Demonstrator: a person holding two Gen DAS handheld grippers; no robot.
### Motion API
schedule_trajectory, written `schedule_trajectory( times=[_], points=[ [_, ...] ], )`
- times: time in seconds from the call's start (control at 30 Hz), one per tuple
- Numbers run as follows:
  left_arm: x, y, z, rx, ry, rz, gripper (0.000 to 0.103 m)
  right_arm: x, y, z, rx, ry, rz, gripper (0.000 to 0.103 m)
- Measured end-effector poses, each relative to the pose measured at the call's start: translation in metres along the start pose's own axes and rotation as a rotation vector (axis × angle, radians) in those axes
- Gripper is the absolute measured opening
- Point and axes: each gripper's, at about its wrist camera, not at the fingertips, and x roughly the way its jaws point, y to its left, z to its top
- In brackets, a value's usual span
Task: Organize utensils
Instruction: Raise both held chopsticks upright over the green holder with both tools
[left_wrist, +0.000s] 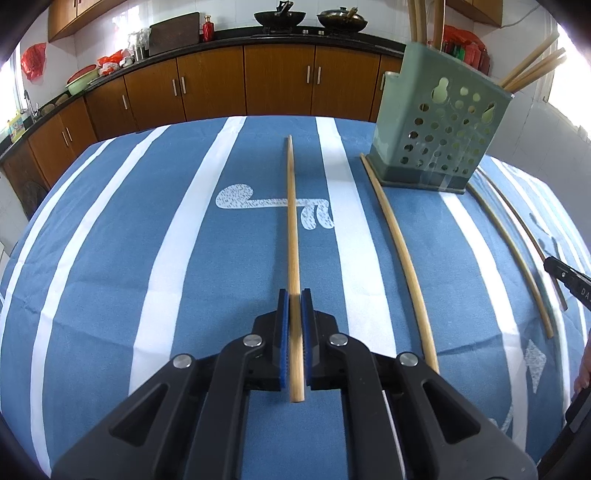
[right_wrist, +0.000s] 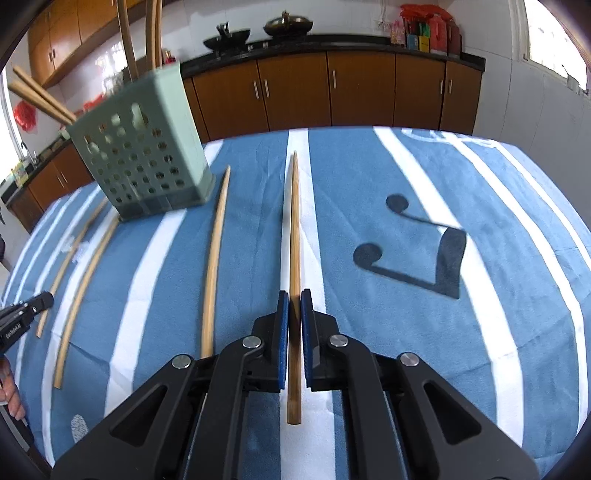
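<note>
- Left hand-held gripper (left_wrist: 294, 332) pinches a round bamboo chopstick (left_wrist: 292, 221) near its thick butt, tip toward 12 o'clock, apparently to lift it.
- Right hand-held gripper (right_wrist: 294, 332) pinches another tapered chopstick (right_wrist: 294, 236) likewise.
- Perforated green plastic holder (left_wrist: 439, 136) stands at 1 o'clock, sticks upright inside.
- Loose chopsticks (left_wrist: 402, 258) lie on the striped cloth bench (left_wrist: 147, 258).

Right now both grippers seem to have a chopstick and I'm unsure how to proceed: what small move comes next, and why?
Probably lift the right gripper and carry its chopstick up toward the green holder. Both pairs of jaws stand closed on a stick, the left gripper holding its own chopstick, and the holder stands upright with several sticks already inside.
</note>
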Motion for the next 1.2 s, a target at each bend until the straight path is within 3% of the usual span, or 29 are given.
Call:
schedule_trajectory(
  times=[0.63, 1.03, 1.2],
  points=[
    [-0.096, 0.019, 0.046, -0.085, -0.293, -0.092, 0.007, -0.085, -0.010, 0.044, 0.060, -0.320, 0.047, 0.007],
    [-0.132, 0.020, 0.064, -0.093, -0.392, -0.131, 0.007, -0.114, -0.007, 0.062, 0.055, -0.424, 0.070, 0.007],
    [-0.153, 0.016, 0.071, -0.074, -0.426, -0.163, 0.007, -0.135, 0.003, 0.077, 0.048, -0.473, 0.145, 0.007]
  ],
)
